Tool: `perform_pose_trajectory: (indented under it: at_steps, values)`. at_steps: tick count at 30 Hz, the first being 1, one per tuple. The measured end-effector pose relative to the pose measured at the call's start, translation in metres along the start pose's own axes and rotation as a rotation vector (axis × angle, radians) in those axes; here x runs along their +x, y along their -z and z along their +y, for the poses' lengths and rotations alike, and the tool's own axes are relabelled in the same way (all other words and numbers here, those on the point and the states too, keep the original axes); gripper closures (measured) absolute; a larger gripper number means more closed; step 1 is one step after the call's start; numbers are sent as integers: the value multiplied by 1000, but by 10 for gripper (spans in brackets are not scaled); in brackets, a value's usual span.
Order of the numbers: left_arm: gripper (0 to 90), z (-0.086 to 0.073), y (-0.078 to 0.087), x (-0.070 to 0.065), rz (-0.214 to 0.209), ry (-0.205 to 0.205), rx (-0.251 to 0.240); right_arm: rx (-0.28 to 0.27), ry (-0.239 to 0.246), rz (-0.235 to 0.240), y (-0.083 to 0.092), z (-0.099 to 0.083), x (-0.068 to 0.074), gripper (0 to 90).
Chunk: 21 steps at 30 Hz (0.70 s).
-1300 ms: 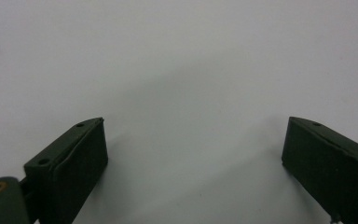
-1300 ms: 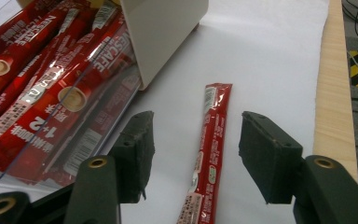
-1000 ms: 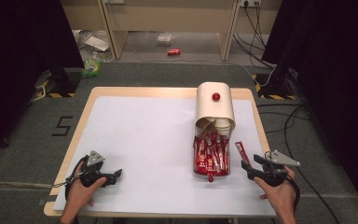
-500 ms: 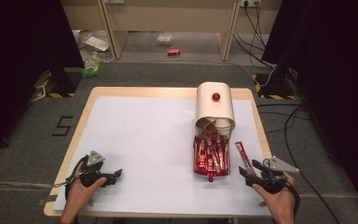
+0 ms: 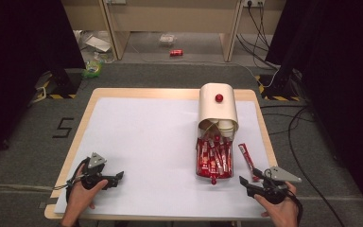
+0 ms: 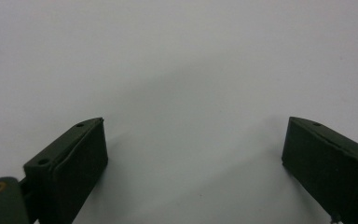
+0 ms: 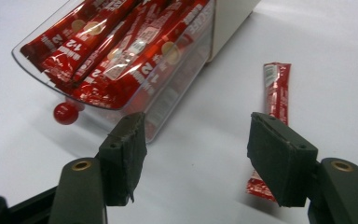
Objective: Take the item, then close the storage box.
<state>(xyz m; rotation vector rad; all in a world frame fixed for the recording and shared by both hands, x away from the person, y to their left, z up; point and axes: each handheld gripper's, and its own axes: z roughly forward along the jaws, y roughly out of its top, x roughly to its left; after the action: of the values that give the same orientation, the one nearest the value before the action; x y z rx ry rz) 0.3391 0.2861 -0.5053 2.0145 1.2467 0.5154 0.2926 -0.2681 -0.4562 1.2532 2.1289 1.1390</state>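
Change since earlier: right gripper has drawn back toward the table's near edge, away from the loose red packet; left gripper sits as it did.
High view, left: left gripper near the near-left corner of the table, held by the left hand, jaws pointing toward the right edge.
High view, right: right hand holds its gripper near the near-right corner; the loose packet lies just beyond its jaws.
High view, middle right: cream cylinder on its side with a red knob; a clear drawer of red packets extends from it toward the near edge.
Left gripper view: jaws spread wide over bare white surface, holding nothing.
Right gripper view: jaws spread, empty; clear drawer ahead left, red ball knob at its front, loose packet ahead right, partly behind one jaw.
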Motion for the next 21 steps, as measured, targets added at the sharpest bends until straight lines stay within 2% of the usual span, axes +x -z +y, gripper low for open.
perform_pose_trajectory:
  at_steps: [21]
  values:
    - [59,0,0,0,1,0,-1,17,51,46,-12,-1,20,360]
